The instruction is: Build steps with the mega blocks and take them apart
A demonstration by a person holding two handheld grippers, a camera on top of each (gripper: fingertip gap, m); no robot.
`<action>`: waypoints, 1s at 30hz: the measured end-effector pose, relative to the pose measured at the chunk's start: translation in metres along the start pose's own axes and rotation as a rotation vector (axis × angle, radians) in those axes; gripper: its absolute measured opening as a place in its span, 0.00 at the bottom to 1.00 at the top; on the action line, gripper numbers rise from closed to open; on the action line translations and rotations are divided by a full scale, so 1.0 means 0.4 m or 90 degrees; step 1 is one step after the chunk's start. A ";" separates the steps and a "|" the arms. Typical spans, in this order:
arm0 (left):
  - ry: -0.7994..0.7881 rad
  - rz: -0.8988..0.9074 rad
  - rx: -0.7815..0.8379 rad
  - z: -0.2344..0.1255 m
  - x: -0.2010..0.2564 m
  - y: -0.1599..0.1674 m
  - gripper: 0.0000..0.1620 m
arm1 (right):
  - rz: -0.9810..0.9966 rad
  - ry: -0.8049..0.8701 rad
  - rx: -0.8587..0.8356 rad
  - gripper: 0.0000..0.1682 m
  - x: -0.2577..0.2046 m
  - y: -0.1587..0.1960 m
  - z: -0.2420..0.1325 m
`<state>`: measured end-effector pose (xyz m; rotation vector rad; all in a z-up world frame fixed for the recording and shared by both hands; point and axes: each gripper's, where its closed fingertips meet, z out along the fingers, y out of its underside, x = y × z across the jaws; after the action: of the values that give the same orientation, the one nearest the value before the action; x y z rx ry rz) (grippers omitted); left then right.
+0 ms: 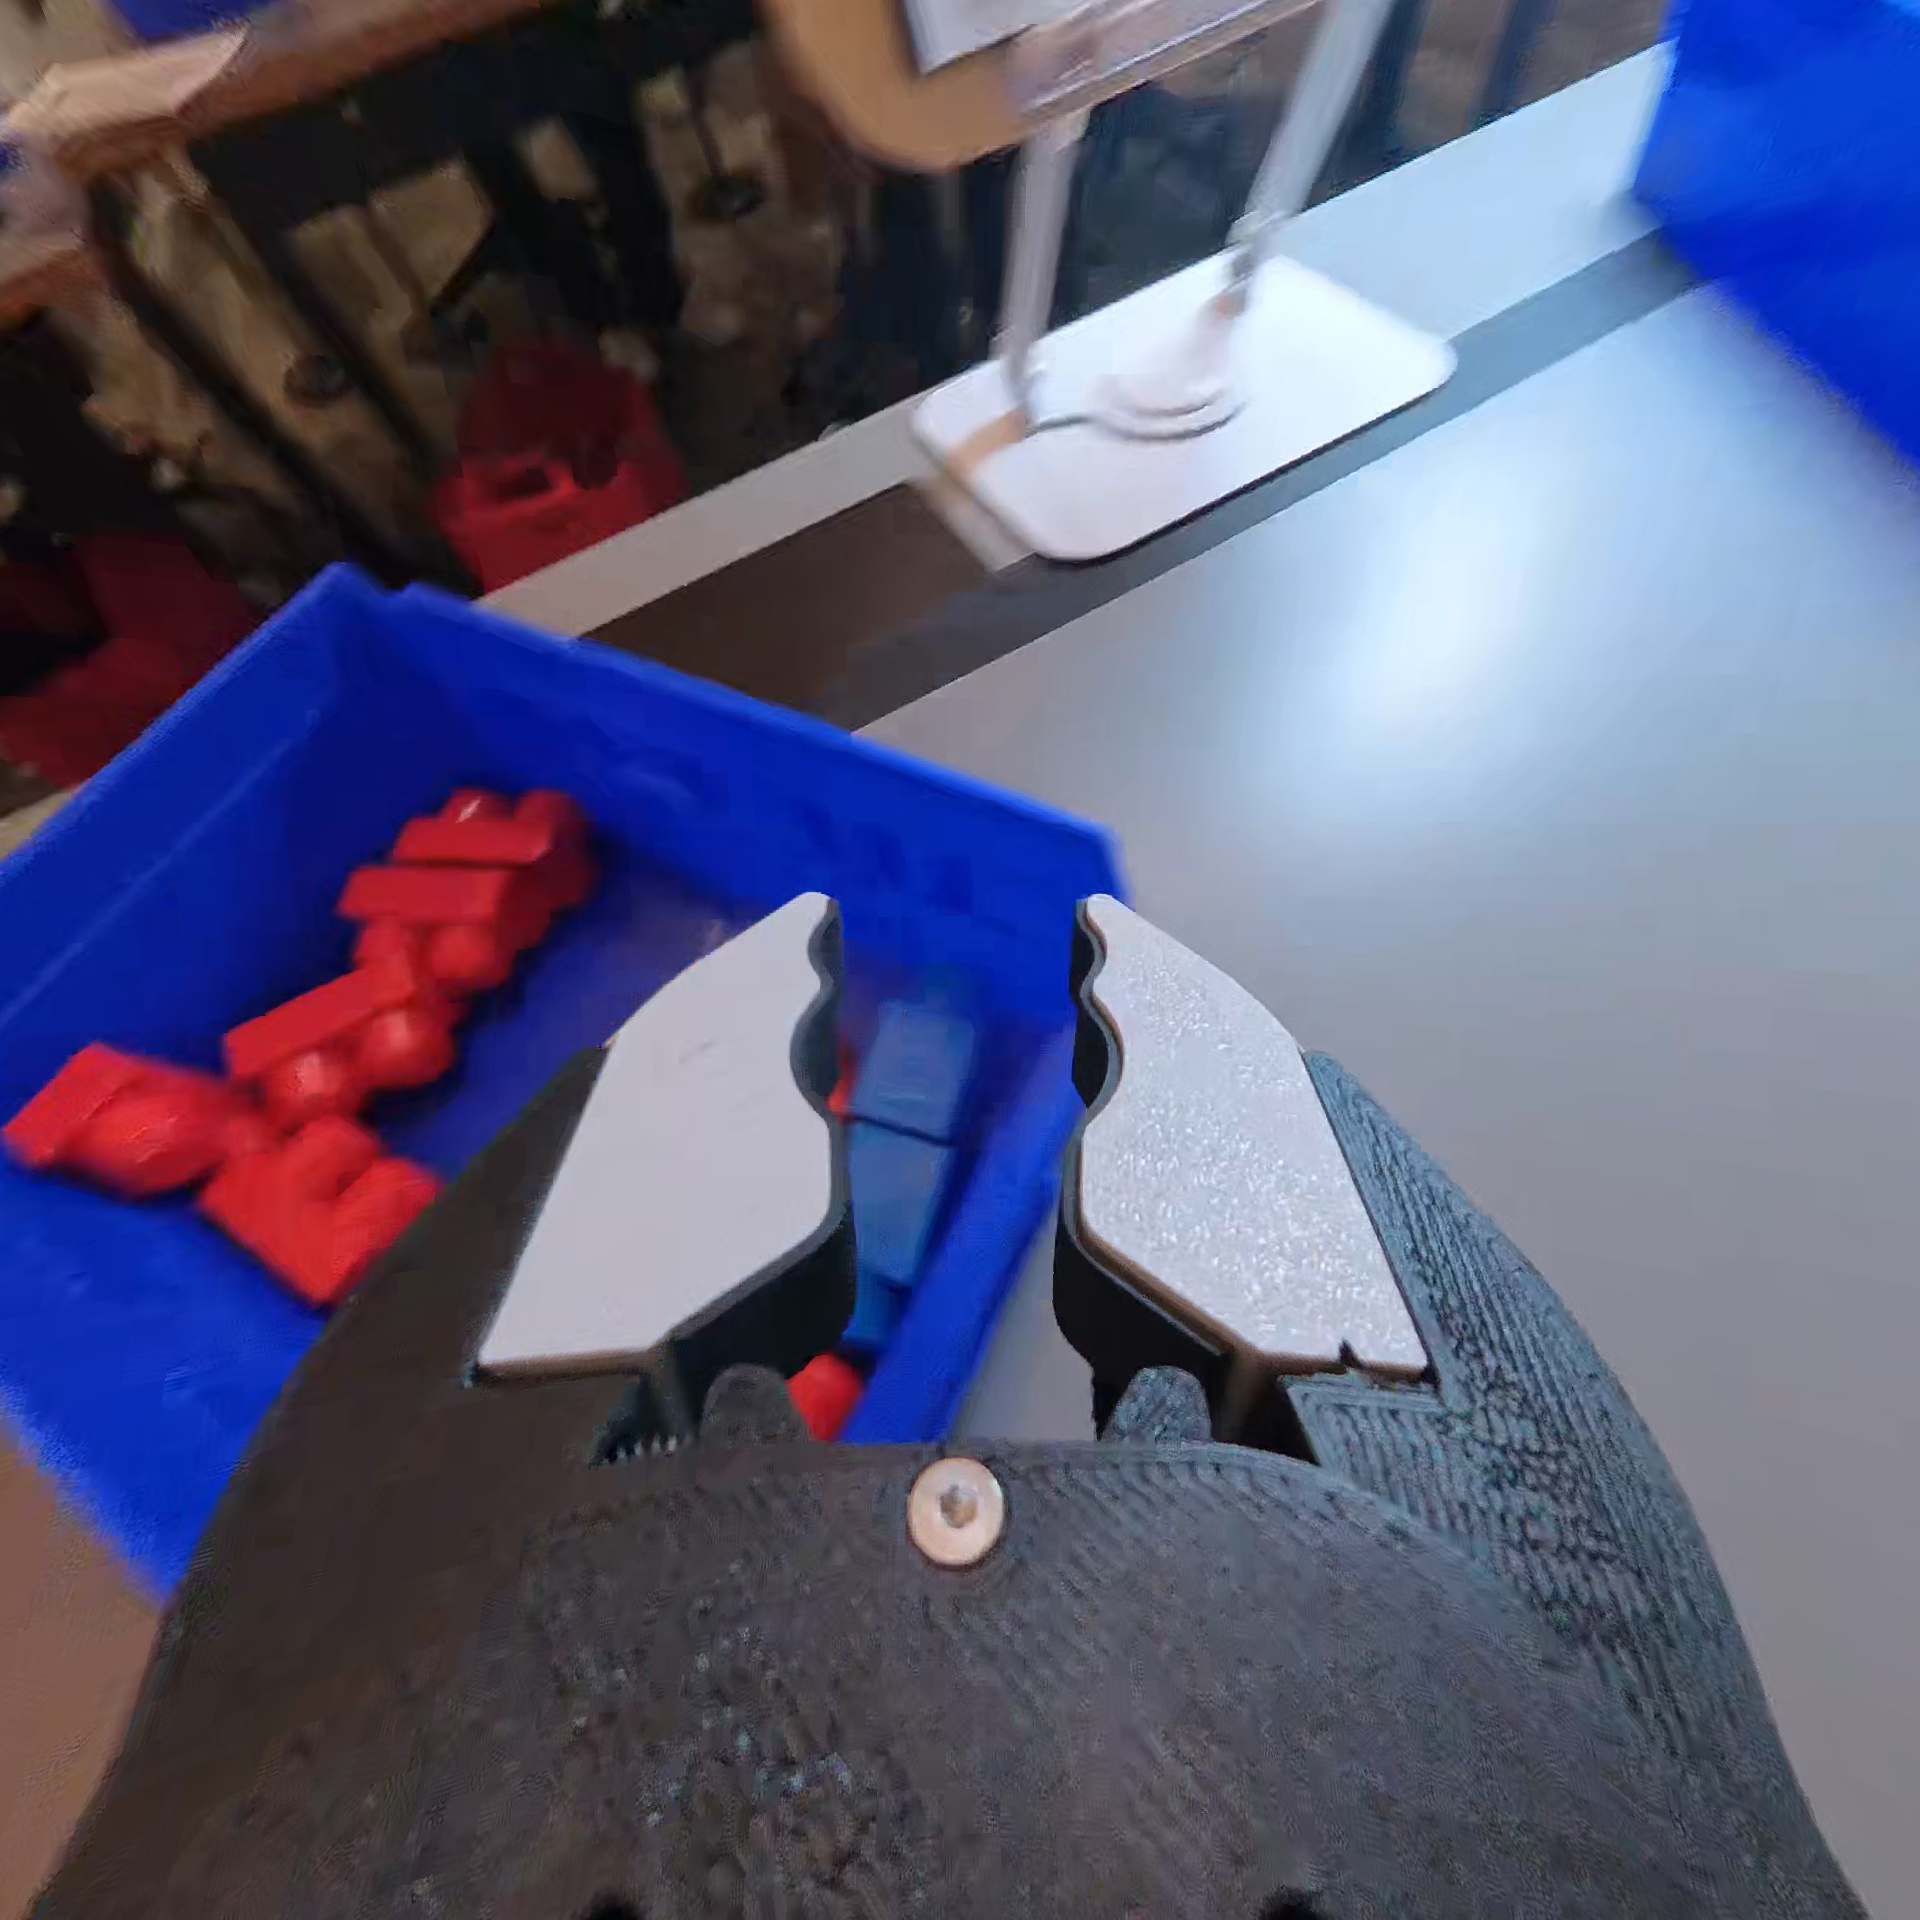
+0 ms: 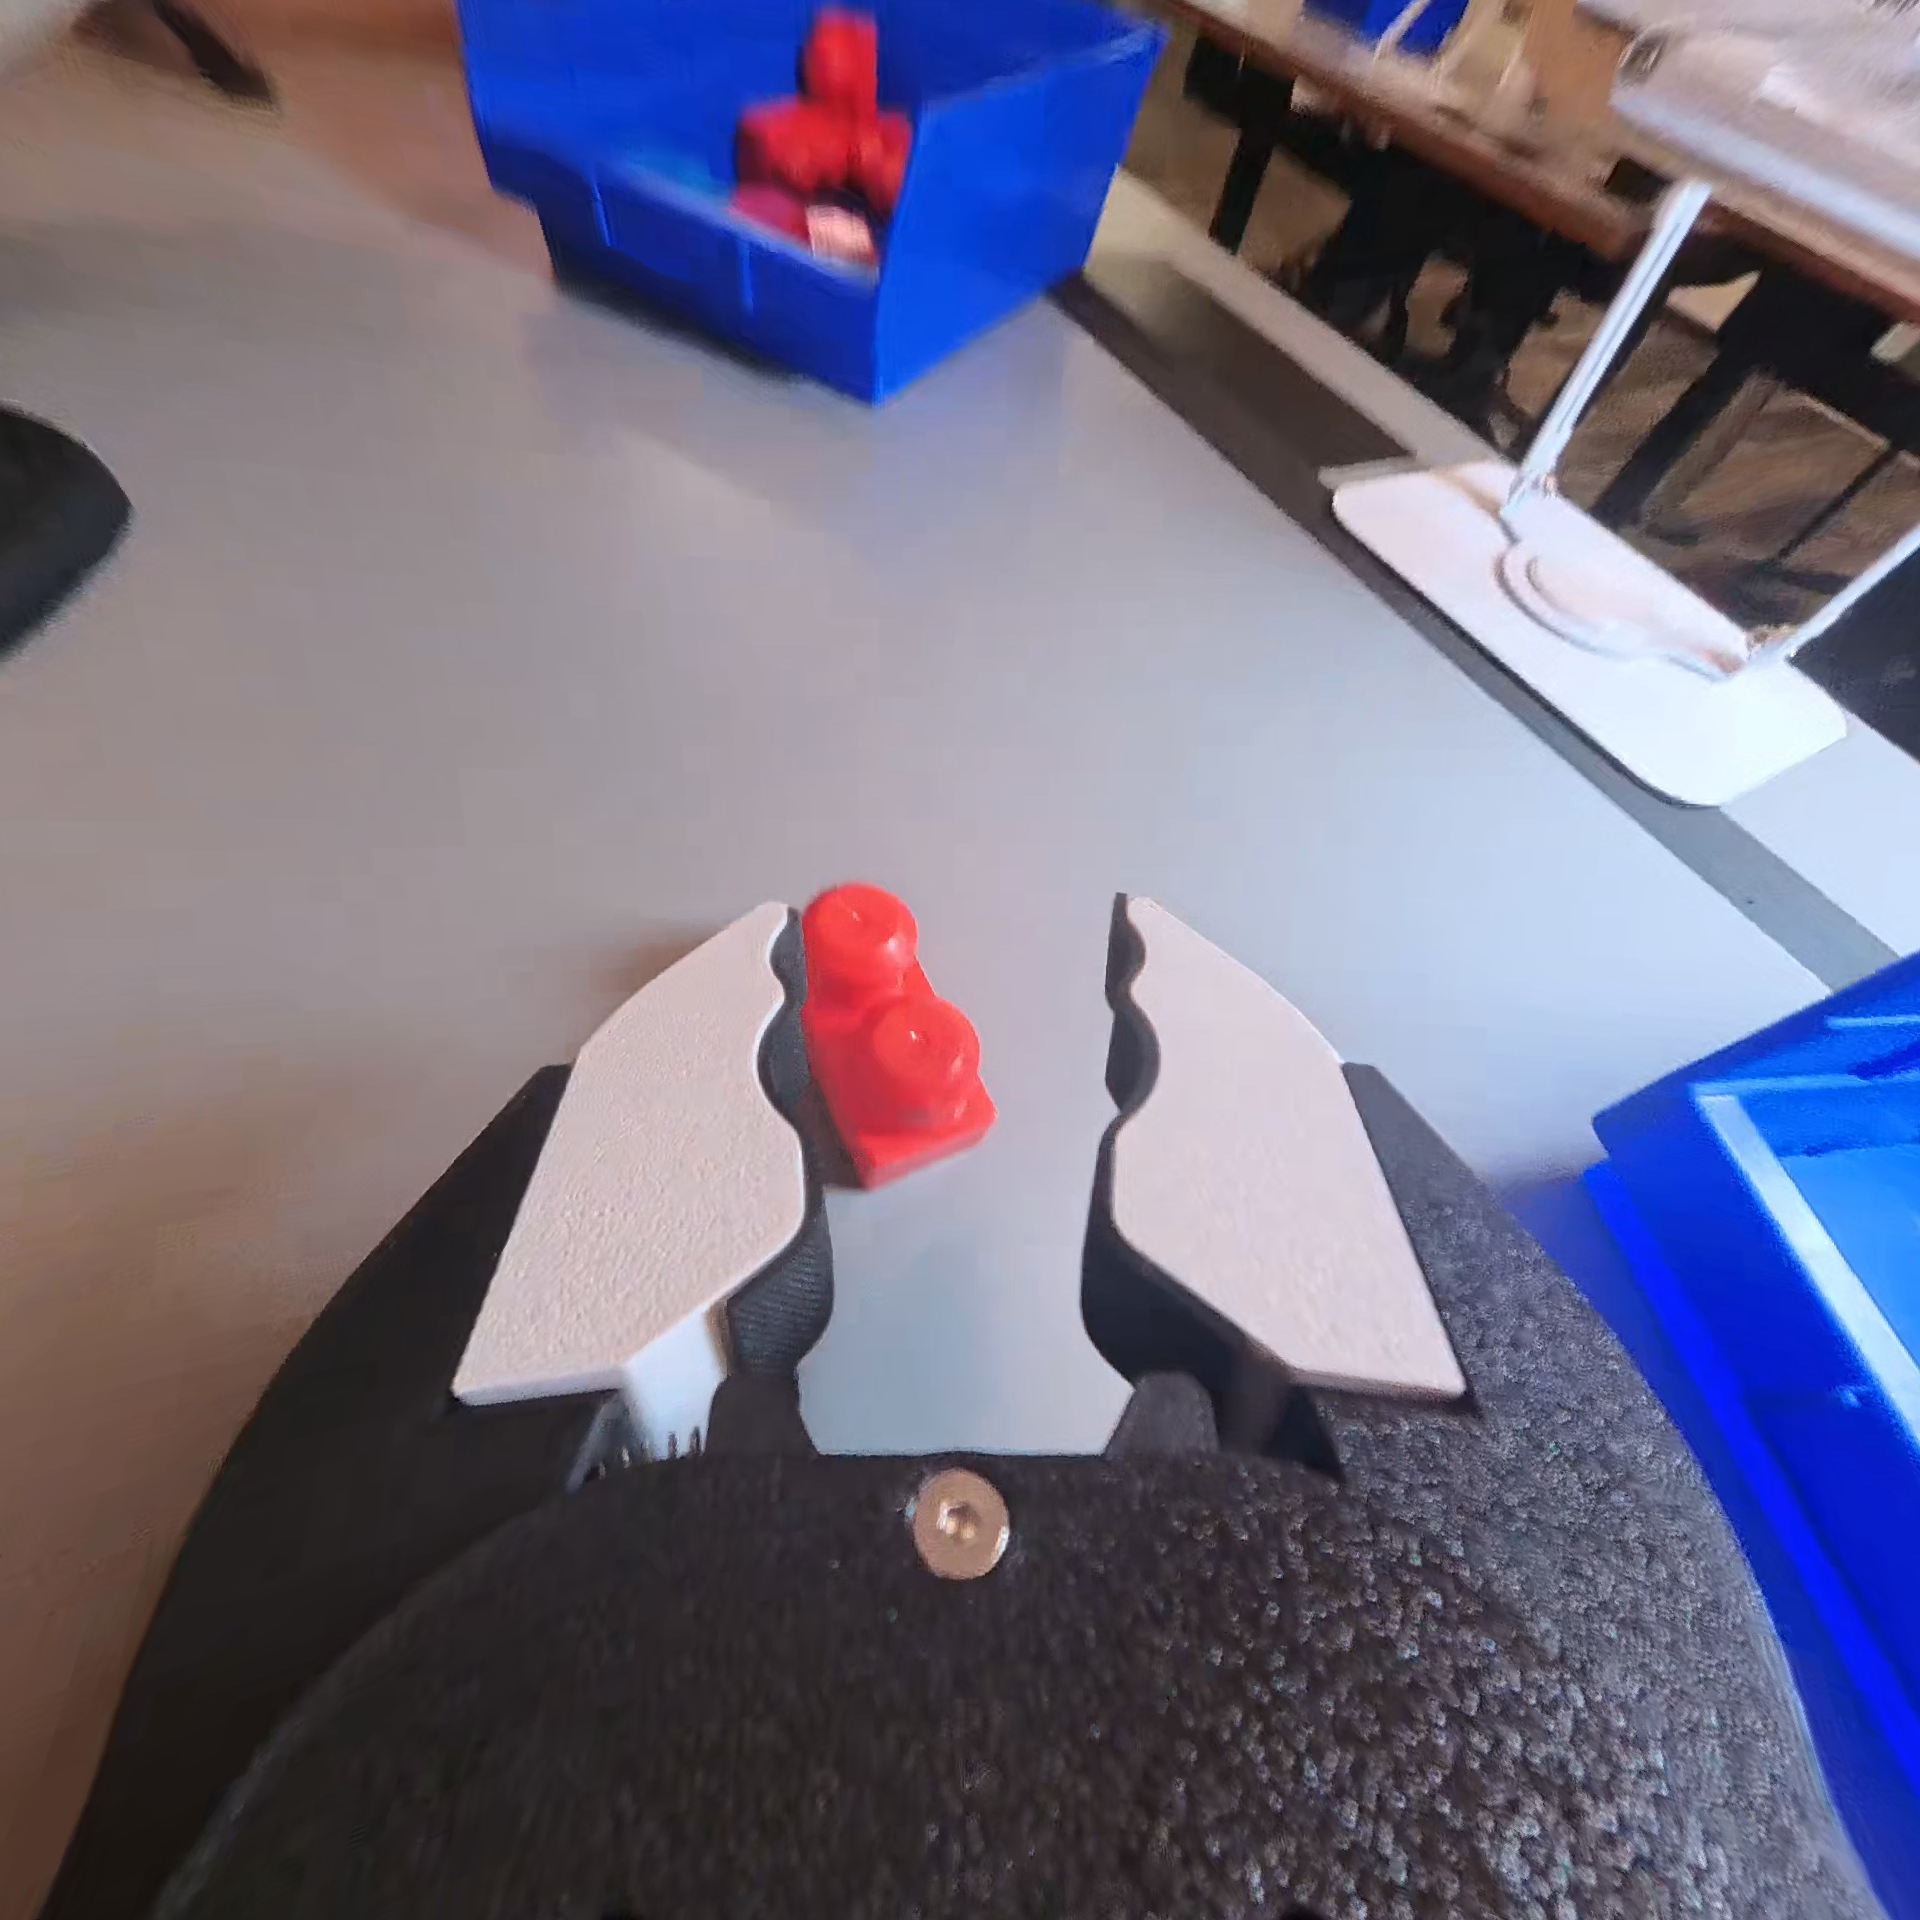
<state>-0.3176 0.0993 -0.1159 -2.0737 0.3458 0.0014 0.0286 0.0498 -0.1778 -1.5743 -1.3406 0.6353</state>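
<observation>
In the left wrist view, my left gripper [image 1: 956,925] is open and empty, hovering over the right end of a blue bin [image 1: 675,727]. The bin holds several red mega blocks [image 1: 405,997] and a blue block [image 1: 909,1081] seen between my fingers. In the right wrist view, my right gripper [image 2: 951,925] is open. A red two-stud mega block [image 2: 894,1049] stands on the grey table [image 2: 520,675] between the fingers, against the left finger [image 2: 665,1143] and apart from the right one. The bin with red blocks [image 2: 821,156] shows far ahead.
A white stand base [image 1: 1195,416] sits near the table's far edge; it also shows in the right wrist view [image 2: 1558,623]. A second blue bin [image 2: 1787,1299] is close on the right and shows in the left wrist view [image 1: 1797,187]. A dark object [image 2: 42,520] lies at the left edge. My right fingertips sit around 35 cm from my left ones. From either gripper's tips it is about 35 cm to the white stand base [image 1: 1195,416]. My right wrist view [image 2: 1542,597] looks at it from another angle.
</observation>
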 end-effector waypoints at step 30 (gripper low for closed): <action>-0.023 -0.010 -0.349 0.129 -0.206 0.138 0.25 | -0.026 0.020 0.095 0.20 -0.022 -0.056 -0.039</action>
<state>-0.4029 0.1376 -0.1772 -2.6150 0.3311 0.1374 0.0292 0.0356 -0.1528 -1.4294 -1.2687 0.6667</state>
